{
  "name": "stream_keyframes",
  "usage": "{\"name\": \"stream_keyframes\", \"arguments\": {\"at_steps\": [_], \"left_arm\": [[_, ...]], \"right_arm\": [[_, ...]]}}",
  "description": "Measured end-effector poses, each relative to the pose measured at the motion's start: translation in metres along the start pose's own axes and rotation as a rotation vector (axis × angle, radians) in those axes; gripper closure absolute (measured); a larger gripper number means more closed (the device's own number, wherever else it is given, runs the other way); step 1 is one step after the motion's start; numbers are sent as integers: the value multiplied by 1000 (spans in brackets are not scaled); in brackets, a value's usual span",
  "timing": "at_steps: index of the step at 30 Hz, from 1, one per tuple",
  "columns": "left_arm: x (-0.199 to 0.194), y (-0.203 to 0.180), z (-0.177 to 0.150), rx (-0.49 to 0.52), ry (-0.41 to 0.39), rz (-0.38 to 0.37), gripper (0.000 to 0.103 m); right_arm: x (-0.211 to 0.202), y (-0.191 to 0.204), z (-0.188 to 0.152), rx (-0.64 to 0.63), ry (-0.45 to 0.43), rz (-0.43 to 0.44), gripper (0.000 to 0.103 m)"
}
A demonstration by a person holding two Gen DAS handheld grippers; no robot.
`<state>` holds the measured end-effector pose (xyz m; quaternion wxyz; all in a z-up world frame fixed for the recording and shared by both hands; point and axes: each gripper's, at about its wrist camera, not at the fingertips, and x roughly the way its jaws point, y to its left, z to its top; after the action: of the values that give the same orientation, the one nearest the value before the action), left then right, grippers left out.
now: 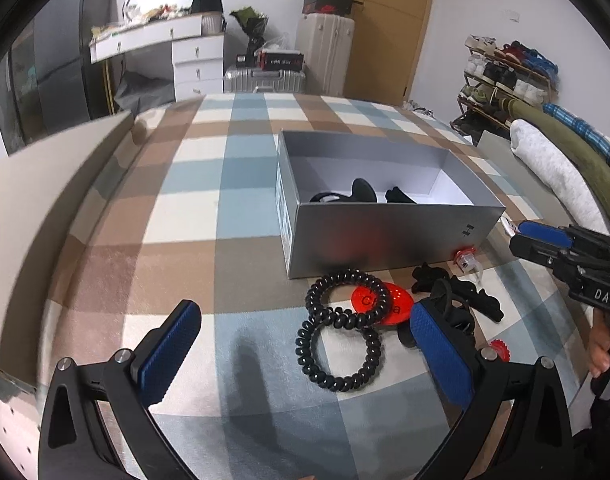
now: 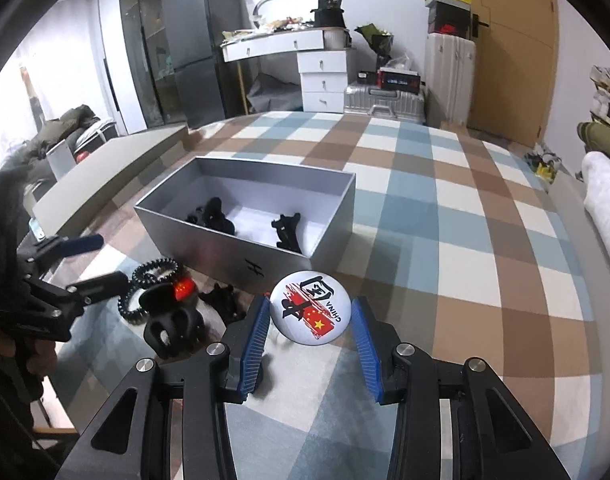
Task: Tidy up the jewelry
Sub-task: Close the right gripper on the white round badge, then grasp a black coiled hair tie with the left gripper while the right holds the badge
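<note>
Right wrist view: the right gripper point(image 2: 311, 316) pinches a round white badge point(image 2: 309, 307) by its edges, above the checkered bed point(image 2: 425, 208), near the grey box point(image 2: 209, 246). Left gripper point(image 1: 301, 344), jaws wide, hangs over black coil hair ties point(image 1: 341, 332).

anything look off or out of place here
Nothing damaged or spilled. A coiled black hair tie, red badge and black clips lie loose outside the silver box; the right gripper holds a round badge.
</note>
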<state>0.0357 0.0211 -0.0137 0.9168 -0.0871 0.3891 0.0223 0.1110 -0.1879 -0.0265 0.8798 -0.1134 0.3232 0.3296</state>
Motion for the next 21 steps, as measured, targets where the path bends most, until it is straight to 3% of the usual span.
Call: {"name": "stream_keyframes", "arguments": {"at_steps": [18,21], "left_arm": [[22,-2,7,-63,83,-93,2],[22,-4,4,-50,87,-102,13]], "right_arm": [[-13,1,5,12,-61,41,62],[-14,1,5,12,-64,48,62]]}}
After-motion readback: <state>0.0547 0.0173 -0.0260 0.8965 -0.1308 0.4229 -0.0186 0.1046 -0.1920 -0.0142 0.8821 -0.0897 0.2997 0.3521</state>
